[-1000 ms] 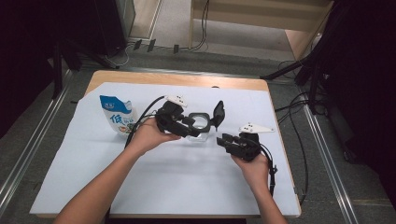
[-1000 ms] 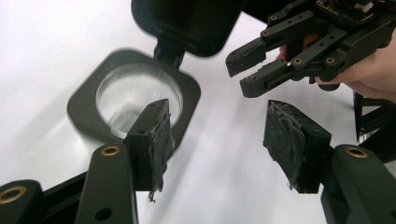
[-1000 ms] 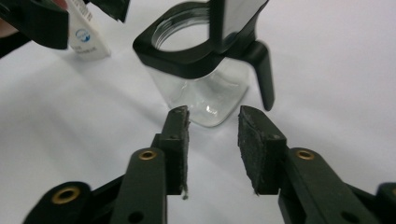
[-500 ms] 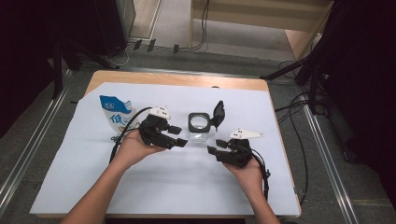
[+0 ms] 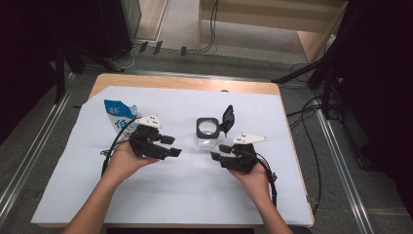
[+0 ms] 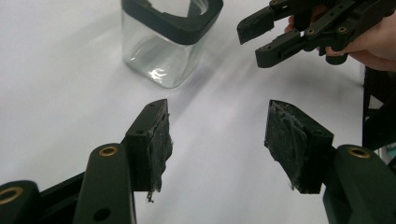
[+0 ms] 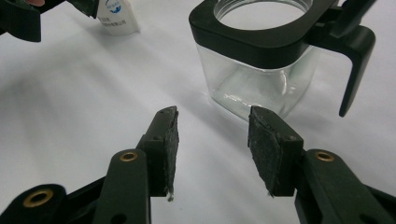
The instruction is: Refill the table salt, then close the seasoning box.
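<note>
Your left hand-held gripper (image 5: 173, 146) and right hand-held gripper (image 5: 217, 152) both gape empty, flanking the clear jar (image 5: 207, 132) on the counter (image 5: 195, 195); its open lid (image 5: 227, 117) stands behind, a milk pouch (image 5: 118, 116) far left.

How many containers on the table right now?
2. A clear jar with a black flip lid standing open, mid-table between the two claws, and a blue-and-white pouch at the left, behind the left claw, partly hidden by it.
</note>
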A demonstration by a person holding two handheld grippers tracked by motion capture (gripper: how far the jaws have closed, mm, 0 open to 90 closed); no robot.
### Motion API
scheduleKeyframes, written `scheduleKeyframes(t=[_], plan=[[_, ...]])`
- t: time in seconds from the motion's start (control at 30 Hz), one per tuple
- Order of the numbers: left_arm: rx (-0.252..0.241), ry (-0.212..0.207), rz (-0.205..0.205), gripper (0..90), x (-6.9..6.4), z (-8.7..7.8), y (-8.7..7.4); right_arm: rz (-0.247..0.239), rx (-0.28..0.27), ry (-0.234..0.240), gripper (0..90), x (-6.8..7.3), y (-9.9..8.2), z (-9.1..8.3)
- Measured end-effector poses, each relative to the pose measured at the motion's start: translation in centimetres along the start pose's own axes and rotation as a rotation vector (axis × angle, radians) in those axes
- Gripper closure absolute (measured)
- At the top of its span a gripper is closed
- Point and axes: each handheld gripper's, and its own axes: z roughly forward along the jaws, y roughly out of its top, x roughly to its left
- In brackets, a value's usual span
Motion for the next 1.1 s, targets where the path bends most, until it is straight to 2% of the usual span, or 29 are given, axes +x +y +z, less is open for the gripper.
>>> scheduleKeyframes(t=[0.53, 0.87, 1.1], plan=[[-0.065, 0.079, -0.066, 42.9, 2.0, -4.5, -2.0, -0.020, 0.007, 0.023, 54.5, 0.1, 0.5, 1.0], [-0.077, 0.136, -0.104, 44.3, 3.2, -6.7, -3.2, -0.022, -0.003, 0.033, 54.7, 0.2, 0.7, 1.2], [-0.095, 0.173, -0.127, 44.6, 3.8, -8.5, -4.1, -0.035, 0.012, 0.044, 54.7, 0.4, 1.0, 1.7]])
